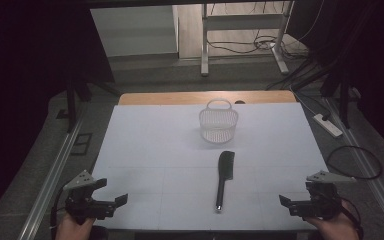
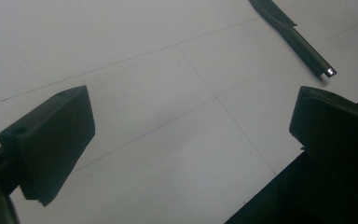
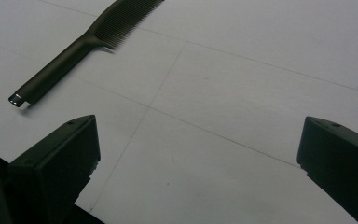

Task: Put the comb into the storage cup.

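A black comb (image 1: 224, 179) lies on the white table sheet (image 1: 145, 150), teeth end far, handle pointing to the near edge. Behind it stands a white mesh basket (image 1: 218, 123) with a handle loop. My left gripper (image 1: 111, 191) rests at the near left corner, held by a hand, jaws open and empty. At the near right corner my right gripper (image 1: 298, 196) is likewise open and empty. In the left gripper view the left gripper (image 2: 191, 102) has wide jaws, with the comb's handle (image 2: 303, 44) at the upper right. The right gripper (image 3: 200, 128) has the comb (image 3: 88, 42) at its upper left.
A wooden table edge (image 1: 180, 97) shows behind the white sheet. Metal rails (image 1: 55, 170) run along both sides. A power strip (image 1: 327, 125) and cables (image 1: 352, 160) lie on the floor at the right. A desk frame (image 1: 240, 30) stands beyond.
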Demonstrator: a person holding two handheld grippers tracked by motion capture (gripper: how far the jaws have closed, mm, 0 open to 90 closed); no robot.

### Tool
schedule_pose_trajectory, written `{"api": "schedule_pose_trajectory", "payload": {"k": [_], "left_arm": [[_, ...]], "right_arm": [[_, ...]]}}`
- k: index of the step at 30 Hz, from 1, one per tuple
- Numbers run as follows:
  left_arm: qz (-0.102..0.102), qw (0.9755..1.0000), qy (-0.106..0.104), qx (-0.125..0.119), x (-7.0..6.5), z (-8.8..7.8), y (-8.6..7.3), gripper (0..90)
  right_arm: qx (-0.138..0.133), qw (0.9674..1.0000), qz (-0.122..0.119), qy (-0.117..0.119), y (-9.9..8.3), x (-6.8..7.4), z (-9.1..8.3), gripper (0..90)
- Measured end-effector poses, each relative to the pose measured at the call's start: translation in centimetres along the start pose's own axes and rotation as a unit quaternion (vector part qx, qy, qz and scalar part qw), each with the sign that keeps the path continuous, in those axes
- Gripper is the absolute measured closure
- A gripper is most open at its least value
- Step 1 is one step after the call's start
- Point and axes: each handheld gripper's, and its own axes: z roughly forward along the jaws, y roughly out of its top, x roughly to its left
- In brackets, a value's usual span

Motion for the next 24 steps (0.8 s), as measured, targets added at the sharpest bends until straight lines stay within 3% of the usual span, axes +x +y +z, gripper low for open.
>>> {"api": "schedule_pose_trajectory", "payload": {"k": [10, 15, 24], "left_arm": [[-0.005, 1.0000, -0.007, -0.004, 0.19, -0.06, -0.05, 0.8], [-0.006, 0.9999, -0.008, -0.004, 0.21, -0.07, -0.06, 0.9], [-0.008, 0.9999, -0.010, -0.004, 0.28, -0.05, -0.05, 0.7]], "right_arm": [[-0.016, 0.9996, -0.016, 0.019, 0.19, 0.36, -0.17, 0.0], [-0.024, 0.9992, -0.030, 0.016, 0.61, 0.56, -0.13, 0.0], [-0.019, 0.9986, -0.039, 0.030, 0.78, 0.59, 0.22, 0.0]]}}
